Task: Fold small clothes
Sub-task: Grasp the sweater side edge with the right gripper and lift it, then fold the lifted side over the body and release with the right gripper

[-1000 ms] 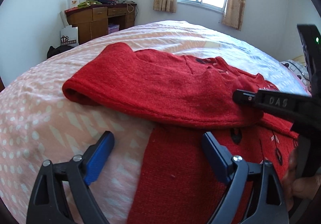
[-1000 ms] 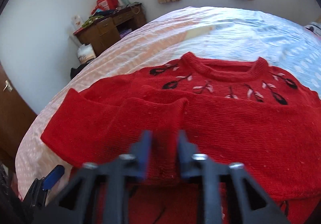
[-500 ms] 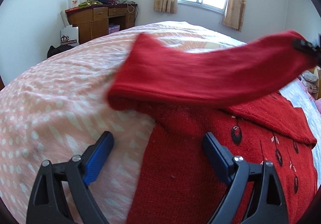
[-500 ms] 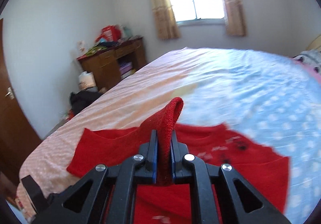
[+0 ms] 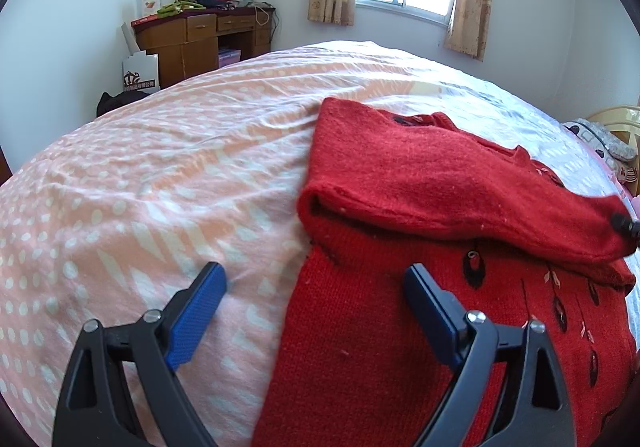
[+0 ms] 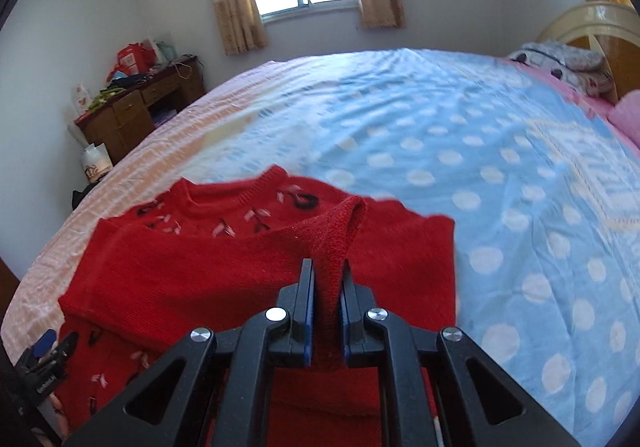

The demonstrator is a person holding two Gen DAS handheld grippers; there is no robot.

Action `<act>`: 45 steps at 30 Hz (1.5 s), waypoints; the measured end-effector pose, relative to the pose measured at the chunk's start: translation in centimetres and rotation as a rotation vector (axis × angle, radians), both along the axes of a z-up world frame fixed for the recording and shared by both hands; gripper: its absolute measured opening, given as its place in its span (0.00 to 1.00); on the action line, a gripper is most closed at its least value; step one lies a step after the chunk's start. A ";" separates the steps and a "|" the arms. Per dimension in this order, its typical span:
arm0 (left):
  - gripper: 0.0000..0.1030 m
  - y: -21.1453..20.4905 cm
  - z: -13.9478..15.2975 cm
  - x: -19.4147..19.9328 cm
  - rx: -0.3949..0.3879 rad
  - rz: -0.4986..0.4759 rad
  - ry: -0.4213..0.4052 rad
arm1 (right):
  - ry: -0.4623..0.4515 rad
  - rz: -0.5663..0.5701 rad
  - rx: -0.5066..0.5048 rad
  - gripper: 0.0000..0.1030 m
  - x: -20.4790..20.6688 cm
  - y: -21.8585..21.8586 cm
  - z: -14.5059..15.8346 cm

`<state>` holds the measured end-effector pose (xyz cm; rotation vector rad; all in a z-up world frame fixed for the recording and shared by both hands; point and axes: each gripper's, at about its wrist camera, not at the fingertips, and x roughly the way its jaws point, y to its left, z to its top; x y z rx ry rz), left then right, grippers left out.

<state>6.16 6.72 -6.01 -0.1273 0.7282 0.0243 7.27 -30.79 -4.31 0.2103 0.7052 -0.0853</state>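
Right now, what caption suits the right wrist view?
Right gripper pinches the cuff of a red knitted sweater above a dotted bedsheet.

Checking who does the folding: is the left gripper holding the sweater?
No, the left gripper is wide open above the red sweater, gripping nothing.

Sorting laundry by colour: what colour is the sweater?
Red sweater with dark embroidered motifs; clearest in the right wrist view.

You have a bed point(image 5: 168, 183) spread with a dotted sheet, peach at one end and blue at the other, and lying directly on it a red sweater point(image 5: 400, 327), with pillows point(image 6: 568, 67) by the headboard.
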 end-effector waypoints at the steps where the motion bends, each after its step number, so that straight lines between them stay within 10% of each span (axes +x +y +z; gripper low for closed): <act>1: 0.91 0.0 0.0 0.0 0.002 0.000 0.001 | 0.011 -0.014 0.004 0.09 -0.1 -0.4 -0.6; 15: 0.92 -0.1 0.8 0.2 0.003 -0.043 0.037 | 0.065 -0.020 0.048 0.09 0.7 -0.9 -1.7; 21: 0.93 -4.4 5.3 -2.9 -0.016 -0.157 -0.149 | -0.072 0.095 0.133 0.09 1.2 1.9 6.5; 32: 0.93 -8.8 3.9 1.4 -0.103 0.030 -0.056 | -0.318 0.300 0.118 0.09 0.6 8.3 20.8; 37: 0.81 -4.4 1.3 6.1 -0.160 0.242 0.124 | -0.361 0.271 0.148 0.09 -1.4 7.1 19.8; 45: 0.73 -1.9 1.9 4.2 -0.125 0.248 0.080 | -0.230 0.133 0.167 0.09 0.0 1.4 12.7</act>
